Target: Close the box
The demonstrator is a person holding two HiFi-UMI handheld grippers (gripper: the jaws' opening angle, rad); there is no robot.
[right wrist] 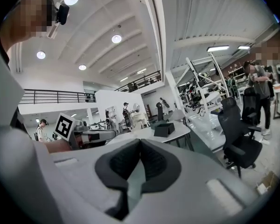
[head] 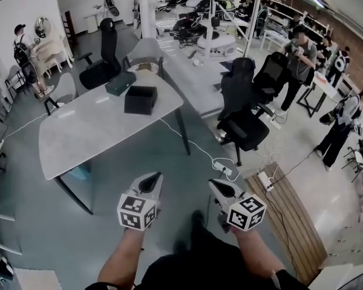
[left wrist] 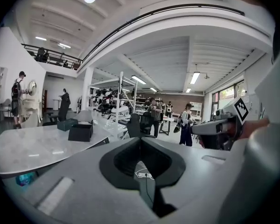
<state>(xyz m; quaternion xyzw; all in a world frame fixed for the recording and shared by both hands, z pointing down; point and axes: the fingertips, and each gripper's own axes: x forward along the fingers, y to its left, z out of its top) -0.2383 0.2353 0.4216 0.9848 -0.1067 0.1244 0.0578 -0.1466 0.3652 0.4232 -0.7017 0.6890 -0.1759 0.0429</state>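
A black open box [head: 140, 99] stands on the far part of a grey table [head: 85, 135], with a dark teal lid [head: 120, 83] lying just behind it. Both grippers hang over the floor well short of the table. My left gripper [head: 150, 180] is shut with nothing between its jaws, and so is my right gripper [head: 219, 186]. In the left gripper view the box [left wrist: 80, 131] and lid [left wrist: 66, 124] sit far off to the left, beyond the closed jaws [left wrist: 140, 140]. From the right gripper view the box [right wrist: 164, 129] shows ahead of the closed jaws [right wrist: 140, 142].
A black office chair [head: 245, 116] stands right of the table, another [head: 103, 62] behind it. A cable runs to power strips [head: 224, 168] on the floor beside a wooden board [head: 293, 222]. Several people stand at the right [head: 299, 59] and far left [head: 25, 56].
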